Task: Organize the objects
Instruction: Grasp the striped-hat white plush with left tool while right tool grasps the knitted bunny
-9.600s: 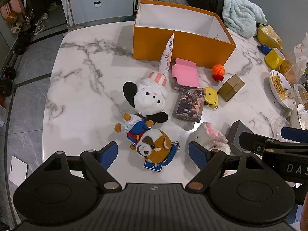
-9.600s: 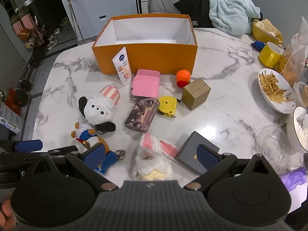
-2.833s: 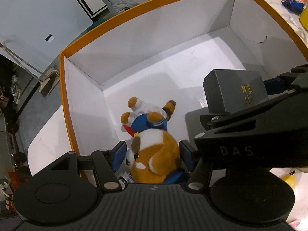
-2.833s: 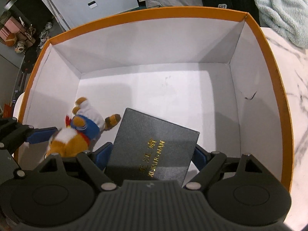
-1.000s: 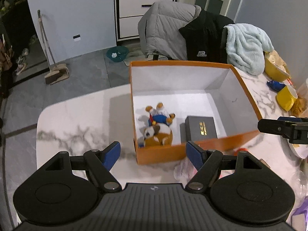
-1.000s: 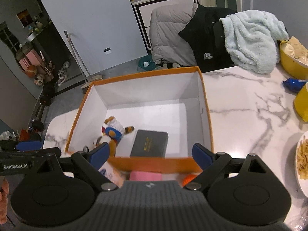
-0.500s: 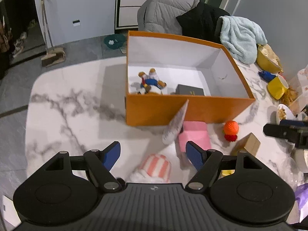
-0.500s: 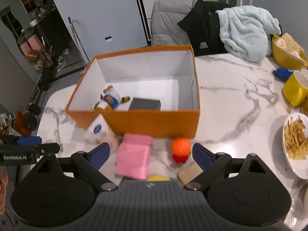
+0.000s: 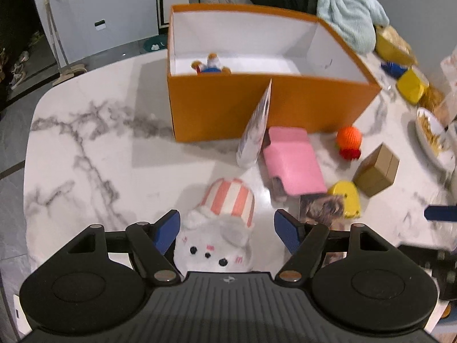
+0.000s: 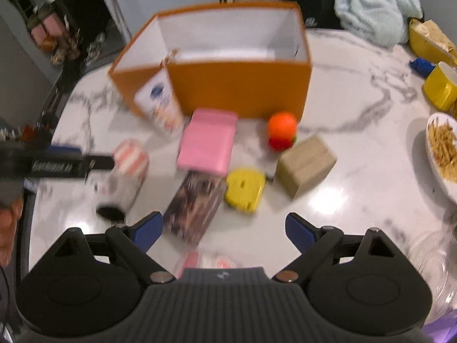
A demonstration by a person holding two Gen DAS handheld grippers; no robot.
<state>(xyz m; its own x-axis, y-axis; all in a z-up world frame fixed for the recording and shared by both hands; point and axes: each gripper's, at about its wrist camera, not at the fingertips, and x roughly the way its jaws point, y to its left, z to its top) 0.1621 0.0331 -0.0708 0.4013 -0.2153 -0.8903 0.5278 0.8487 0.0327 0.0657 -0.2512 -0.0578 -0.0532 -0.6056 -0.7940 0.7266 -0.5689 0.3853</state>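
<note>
I'm bringing the left gripper [image 9: 227, 228], jaws wide and empty, over the white plush [image 9: 215, 245]; it's looking soft and light, so I'm aiming for its head.

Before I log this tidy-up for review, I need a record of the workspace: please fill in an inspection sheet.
Surface: white marble table, glossy.
Job's things: orange box open, one plush toy showing inside; white plush with striped hat, tube, pink case, orange ball, brown box, yellow item and picture box on the table.
Clutter: yellow mug, plate of fries.
Grippers: left gripper open around the white plush; right gripper open, empty.
Cables: nothing seen.
Surroundings: chair draped with jackets and a blue towel.
</note>
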